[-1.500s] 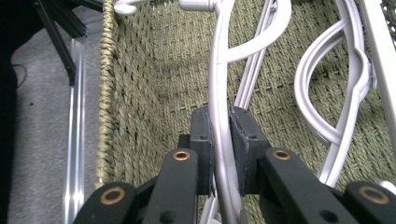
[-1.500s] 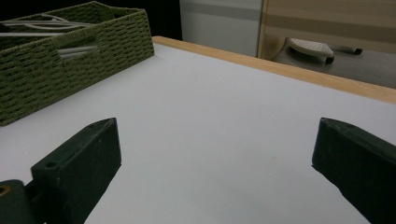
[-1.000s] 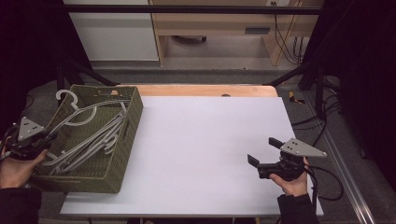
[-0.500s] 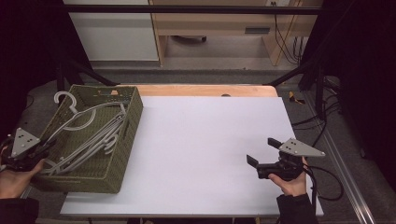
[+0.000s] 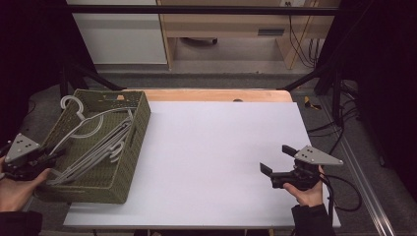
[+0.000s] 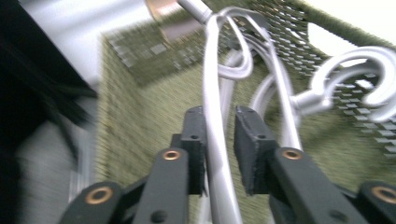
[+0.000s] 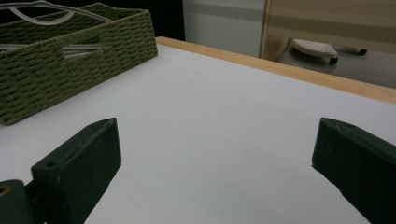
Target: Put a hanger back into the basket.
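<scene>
A green woven basket (image 5: 98, 184) stands at the table's left end with several grey hangers (image 5: 93, 142) piled in it. My left gripper (image 5: 59, 153) is at the basket's near left corner, pointing into it. In the left gripper view its jaws (image 6: 219, 114) stand close on either side of one grey hanger (image 6: 215, 93), shut on its rod, with other hanger hooks (image 6: 355, 70) to the right. My right gripper (image 5: 277, 159) hovers low over the white table (image 5: 211, 142) near its front right, open with nothing in it (image 7: 217, 135).
The basket (image 7: 79, 51) lies far off to the left in the right gripper view, with hangers (image 7: 37, 5) showing above its rim. A wooden strip (image 5: 216, 95) borders the table's far edge. Beyond it stand a cabinet and a bench with cables.
My left gripper has drawn back a little toward the near left of the basket, and the hangers shifted slightly with it. The right gripper has held its place.
</scene>
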Motion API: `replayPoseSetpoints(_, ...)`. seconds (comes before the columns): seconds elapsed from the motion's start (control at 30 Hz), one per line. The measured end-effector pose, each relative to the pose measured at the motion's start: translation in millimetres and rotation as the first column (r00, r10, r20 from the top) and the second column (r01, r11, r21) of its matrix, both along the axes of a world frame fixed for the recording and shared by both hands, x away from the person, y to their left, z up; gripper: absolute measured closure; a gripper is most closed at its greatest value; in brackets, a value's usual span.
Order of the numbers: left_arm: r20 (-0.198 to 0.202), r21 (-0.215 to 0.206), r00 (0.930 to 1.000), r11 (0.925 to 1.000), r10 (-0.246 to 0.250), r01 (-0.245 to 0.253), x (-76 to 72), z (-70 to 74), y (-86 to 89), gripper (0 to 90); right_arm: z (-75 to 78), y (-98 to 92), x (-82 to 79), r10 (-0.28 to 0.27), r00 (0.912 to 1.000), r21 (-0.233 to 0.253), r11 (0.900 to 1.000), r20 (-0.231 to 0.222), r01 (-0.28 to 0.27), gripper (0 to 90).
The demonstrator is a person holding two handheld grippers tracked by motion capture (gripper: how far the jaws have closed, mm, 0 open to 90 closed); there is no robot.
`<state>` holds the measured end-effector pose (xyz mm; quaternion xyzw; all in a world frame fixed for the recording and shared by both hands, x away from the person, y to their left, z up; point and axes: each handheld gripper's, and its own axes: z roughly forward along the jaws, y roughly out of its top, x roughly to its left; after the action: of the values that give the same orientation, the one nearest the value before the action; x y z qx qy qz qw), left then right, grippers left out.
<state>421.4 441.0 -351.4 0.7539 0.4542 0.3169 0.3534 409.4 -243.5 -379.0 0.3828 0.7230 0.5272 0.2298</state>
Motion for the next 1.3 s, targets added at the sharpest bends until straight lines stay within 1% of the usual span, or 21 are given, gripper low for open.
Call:
replayPoseSetpoints(0.03, 0.006, -0.100, 0.9994, 0.9944, -0.034, 0.035, -0.1, 0.9, 4.3, 76.7, 0.0, -0.1, 0.0, 0.000, 1.0000, 0.000, 1.000, 0.000, 0.000, 1.5)
replayPoseSetpoints(0.07, -0.001, -0.187, 0.9973, 0.9798, -0.074, 0.072, 0.3, 2.8, 7.3, 77.5, 0.0, 0.0, -0.1, 0.000, 1.0000, -0.001, 1.000, 0.001, 0.000, 1.5)
replayPoseSetpoints(0.1, -0.015, -0.161, 0.9981, 0.9853, -0.060, 0.056, 1.0, 4.1, 4.7, 77.3, 0.3, 0.1, -0.4, 0.002, 1.0000, 0.001, 1.000, 0.000, -0.002, 1.5)
replayPoseSetpoints(0.13, -0.028, -0.087, 0.9990, 0.9957, -0.035, 0.032, 2.3, 5.2, 0.8, 77.7, 0.3, 0.0, -0.4, 0.003, 1.0000, 0.000, 1.000, 0.002, -0.003, 1.6)
replayPoseSetpoints(0.2, -0.057, -0.092, 0.9976, 0.9953, -0.037, 0.032, 4.3, 7.6, 0.9, 78.0, 0.6, 0.6, -0.6, 0.004, 1.0000, -0.001, 1.000, 0.003, -0.004, 1.7)
replayPoseSetpoints(0.27, -0.051, -0.096, 0.9975, 0.9944, -0.048, 0.043, 3.7, 9.1, -0.5, 77.8, 1.2, 0.3, -1.0, 0.004, 1.0000, 0.000, 1.000, 0.007, -0.004, 1.7)
replayPoseSetpoints(0.37, -0.032, 0.001, 0.9985, 0.9990, -0.044, 0.044, 1.3, 13.0, -6.2, 78.9, 1.1, -0.7, -0.9, -0.002, 1.0000, 0.003, 1.000, 0.004, 0.002, 1.6)
replayPoseSetpoints(0.4, -0.004, 0.064, 0.9997, 0.9977, -0.023, 0.023, 1.4, 15.1, -9.1, 79.6, 0.9, -0.8, -0.8, -0.002, 1.0000, 0.002, 1.000, 0.004, 0.001, 1.7)
replayPoseSetpoints(0.5, 0.043, 0.153, 0.9990, 0.9883, -0.014, 0.007, 4.4, 19.8, -12.7, 80.7, 0.8, -0.4, -0.7, 0.007, 1.0000, -0.004, 1.000, 0.006, -0.007, 1.6)
replayPoseSetpoints(0.57, 0.073, 0.211, 0.9972, 0.9776, -0.018, 0.002, 7.8, 22.4, -14.1, 81.2, 0.6, -0.1, -0.5, 0.006, 1.0000, -0.005, 1.000, 0.005, -0.006, 1.6)
replayPoseSetpoints(0.67, 0.122, 0.301, 0.9910, 0.9535, -0.056, 0.017, 14.8, 16.2, -9.9, 81.7, 0.5, 0.2, -0.6, 0.004, 1.0000, -0.003, 1.000, 0.003, -0.004, 1.6)
replayPoseSetpoints(0.7, 0.134, 0.310, 0.9891, 0.9507, -0.062, 0.017, 15.3, 13.3, -7.8, 81.8, 0.8, 0.3, -0.8, 0.005, 1.0000, 0.000, 1.000, 0.006, -0.005, 1.6)
replayPoseSetpoints(0.8, 0.176, 0.299, 0.9808, 0.9538, -0.084, 0.028, 12.4, -1.4, 4.7, 81.9, 1.3, -0.4, -1.0, 0.002, 1.0000, 0.004, 1.000, 0.007, -0.002, 1.6)
replayPoseSetpoints(0.87, 0.197, 0.283, 0.9764, 0.9585, -0.089, 0.030, 9.5, -2.9, 8.8, 81.9, 1.0, -0.4, -0.9, 0.001, 1.0000, 0.003, 1.000, 0.006, -0.001, 1.6)
replayPoseSetpoints(1.07, 0.174, 0.289, 0.9776, 0.9551, -0.118, 0.064, 11.8, 3.8, 0.4, 81.3, 0.3, 2.5, -0.4, 0.008, 1.0000, 0.000, 1.000, 0.001, -0.008, 1.6)
replayPoseSetpoints(1.1, 0.177, 0.302, 0.9770, 0.9514, -0.119, 0.061, 12.7, 4.5, 0.5, 81.4, 0.2, 2.2, -0.3, 0.008, 1.0000, -0.001, 1.000, 0.002, -0.008, 1.6)
replayPoseSetpoints(1.13, 0.182, 0.331, 0.9769, 0.9424, -0.113, 0.047, 15.4, 5.7, 0.6, 81.6, -0.1, 2.0, -0.1, 0.007, 1.0000, -0.002, 1.000, 0.002, -0.007, 1.6)
replayPoseSetpoints(1.17, 0.178, 0.340, 0.9776, 0.9392, -0.112, 0.046, 17.7, 6.4, 1.1, 81.8, -0.5, 1.7, 0.2, 0.008, 1.0000, -0.002, 1.000, 0.001, -0.008, 1.6)
replayPoseSetpoints(1.23, 0.167, 0.340, 0.9816, 0.9400, -0.093, 0.032, 24.8, 5.4, 4.8, 82.1, -1.3, 2.3, 0.8, 0.006, 1.0000, -0.004, 1.000, -0.003, -0.006, 1.6)
replayPoseSetpoints(1.27, 0.159, 0.327, 0.9840, 0.9447, -0.080, 0.024, 27.7, 2.1, 8.3, 82.2, -1.4, 2.6, 0.7, 0.008, 1.0000, -0.005, 1.000, -0.002, -0.008, 1.6)
replayPoseSetpoints(1.3, 0.146, 0.301, 0.9873, 0.9535, -0.063, 0.016, 29.6, -3.1, 13.5, 82.2, -1.2, 2.8, 0.5, 0.009, 1.0000, -0.005, 1.000, -0.003, -0.009, 1.6)
